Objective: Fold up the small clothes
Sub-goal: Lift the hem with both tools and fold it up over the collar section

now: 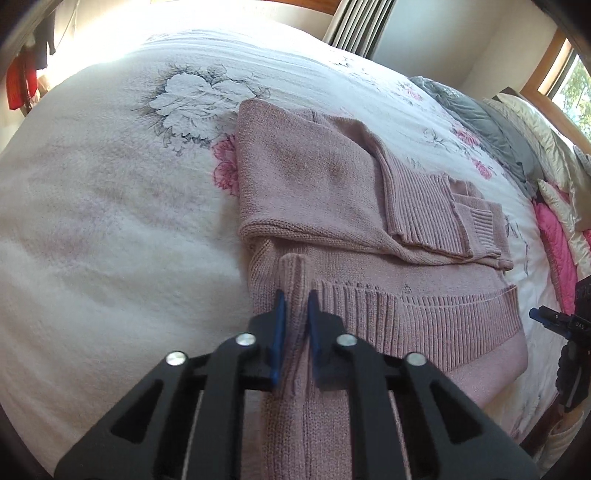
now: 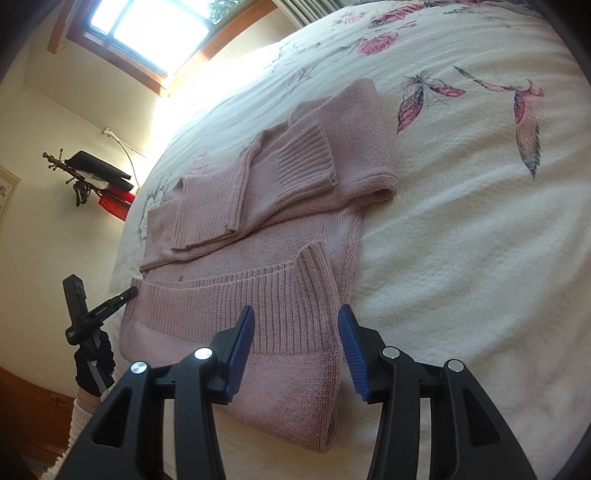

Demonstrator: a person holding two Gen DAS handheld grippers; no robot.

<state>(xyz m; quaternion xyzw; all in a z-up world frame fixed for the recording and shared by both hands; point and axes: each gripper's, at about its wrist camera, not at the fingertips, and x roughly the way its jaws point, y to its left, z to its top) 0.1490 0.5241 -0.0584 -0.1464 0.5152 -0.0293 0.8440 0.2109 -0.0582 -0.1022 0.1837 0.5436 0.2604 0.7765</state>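
Left tool point(image 1: 295, 314) pinches pink sweater point(image 1: 369, 295) hem.

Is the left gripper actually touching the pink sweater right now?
Touching. The left wrist view shows the left gripper with both blue pads pinched on a raised fold of the pink sweater, knit squeezed between them.

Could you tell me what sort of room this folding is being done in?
Most likely a bedroom: the pink sweater lies on a bed with a floral blanket, pillows are piled at one end, by a window.
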